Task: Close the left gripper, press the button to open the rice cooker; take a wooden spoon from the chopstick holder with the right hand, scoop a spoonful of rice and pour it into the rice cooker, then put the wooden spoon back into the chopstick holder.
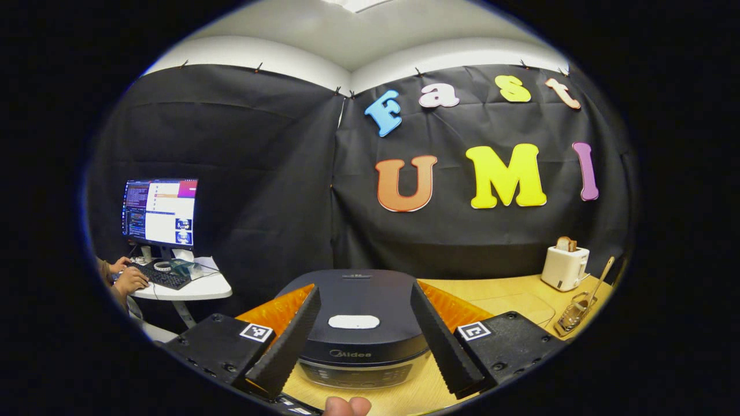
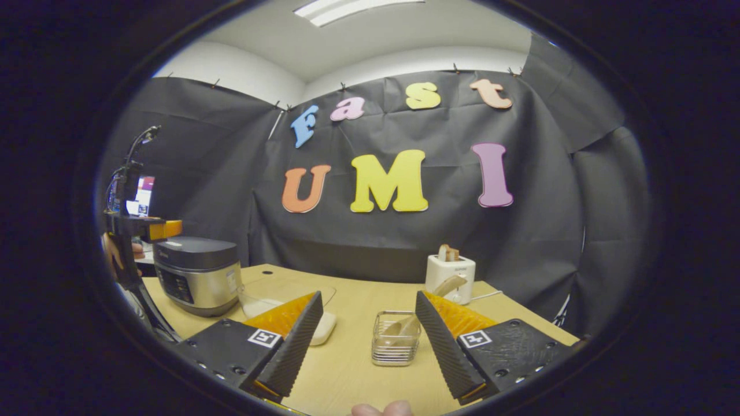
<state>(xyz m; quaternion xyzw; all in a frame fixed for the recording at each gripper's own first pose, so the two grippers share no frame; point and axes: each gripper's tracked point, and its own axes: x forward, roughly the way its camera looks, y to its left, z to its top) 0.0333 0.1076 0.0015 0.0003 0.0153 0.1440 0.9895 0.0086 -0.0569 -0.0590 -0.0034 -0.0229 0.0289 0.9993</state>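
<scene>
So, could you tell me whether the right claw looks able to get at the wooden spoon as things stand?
Probably yes. The right claw is open and the spoon leans in the wire holder straight ahead between its fingers, with nothing in between on the table.

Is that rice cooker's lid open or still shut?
Shut. The rice cooker has its lid lying flat on the body, and the pale button on top sits untouched between the left gripper's spread fingers.
</scene>
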